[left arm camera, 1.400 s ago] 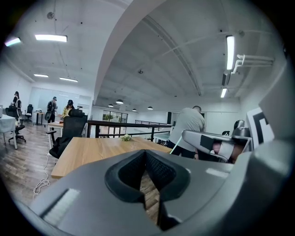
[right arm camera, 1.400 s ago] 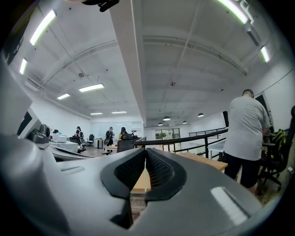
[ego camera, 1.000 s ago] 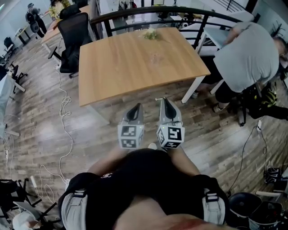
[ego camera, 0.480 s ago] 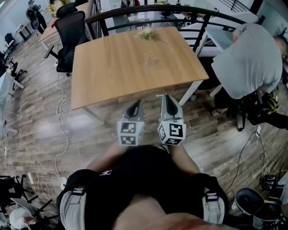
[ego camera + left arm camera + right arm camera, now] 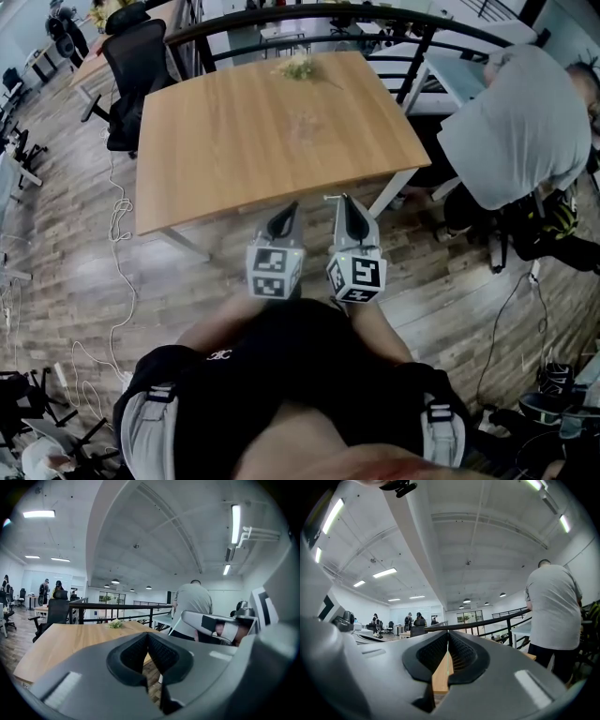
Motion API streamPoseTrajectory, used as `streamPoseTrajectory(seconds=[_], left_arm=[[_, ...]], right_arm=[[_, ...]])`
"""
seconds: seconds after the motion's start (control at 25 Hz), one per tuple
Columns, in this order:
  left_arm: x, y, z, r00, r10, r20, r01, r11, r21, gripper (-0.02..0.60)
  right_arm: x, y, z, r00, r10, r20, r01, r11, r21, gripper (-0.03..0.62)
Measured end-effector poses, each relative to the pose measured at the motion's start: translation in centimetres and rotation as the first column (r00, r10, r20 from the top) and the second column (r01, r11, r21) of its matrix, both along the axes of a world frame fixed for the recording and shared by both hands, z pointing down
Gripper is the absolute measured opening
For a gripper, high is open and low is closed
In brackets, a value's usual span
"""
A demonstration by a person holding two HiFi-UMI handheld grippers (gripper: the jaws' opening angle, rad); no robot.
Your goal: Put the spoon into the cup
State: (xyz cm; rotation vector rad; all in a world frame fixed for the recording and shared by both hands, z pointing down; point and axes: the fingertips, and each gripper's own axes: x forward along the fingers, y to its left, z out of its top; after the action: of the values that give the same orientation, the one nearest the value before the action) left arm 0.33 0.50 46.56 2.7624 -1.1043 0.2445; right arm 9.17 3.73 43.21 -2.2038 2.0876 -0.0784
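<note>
No spoon shows in any view. A faint clear object [image 5: 307, 120], perhaps the cup, stands near the middle of the wooden table [image 5: 216, 159]; too small to tell. My left gripper [image 5: 292, 205] and right gripper [image 5: 343, 199] are held side by side at chest height, short of the table's near edge, both shut with nothing between the jaws. Each gripper view looks level across the table top [image 5: 61, 641] toward the far railing.
A small bunch of flowers [image 5: 298, 67] lies at the table's far edge, also seen from the left gripper [image 5: 115, 624]. A person in a grey shirt [image 5: 520, 131] bends over at the right. A black office chair [image 5: 141, 66] stands at the table's left. Cables [image 5: 117, 225] trail on the floor.
The view has drawn closer to the table and shifted slightly left. Both grippers keep the same side-by-side pose, shut.
</note>
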Motion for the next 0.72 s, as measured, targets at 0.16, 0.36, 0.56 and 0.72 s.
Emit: streamPoseTrajectory(seconds=[0.16, 0.36, 0.56, 0.72], left_arm=[[1.1, -2.4, 0.3, 1.0, 0.007, -0.005, -0.007, 1.0, -0.007, 0.011], [2.6, -5.3, 0.9, 1.0, 0.012, -0.014, -0.012, 1.0, -0.018, 0.011], [4.1, -8.9, 1.1, 1.0, 0.013, -0.017, -0.013, 0.999, -0.032, 0.011], [5.1, -12.4, 1.2, 1.0, 0.014, -0.014, -0.014, 0.999, -0.048, 0.011]], right_arm=[[0.8, -2.2, 0.4, 1.0, -0.004, 0.004, 0.004, 1.0, -0.005, 0.011], [2.2, -5.1, 0.7, 1.0, -0.002, 0.003, 0.002, 1.0, -0.014, 0.011], [3.6, -8.6, 1.0, 1.0, 0.0, 0.001, 0.0, 0.999, -0.033, 0.011], [4.4, -12.2, 0.9, 1.0, -0.004, -0.003, 0.004, 0.999, -0.043, 0.011]])
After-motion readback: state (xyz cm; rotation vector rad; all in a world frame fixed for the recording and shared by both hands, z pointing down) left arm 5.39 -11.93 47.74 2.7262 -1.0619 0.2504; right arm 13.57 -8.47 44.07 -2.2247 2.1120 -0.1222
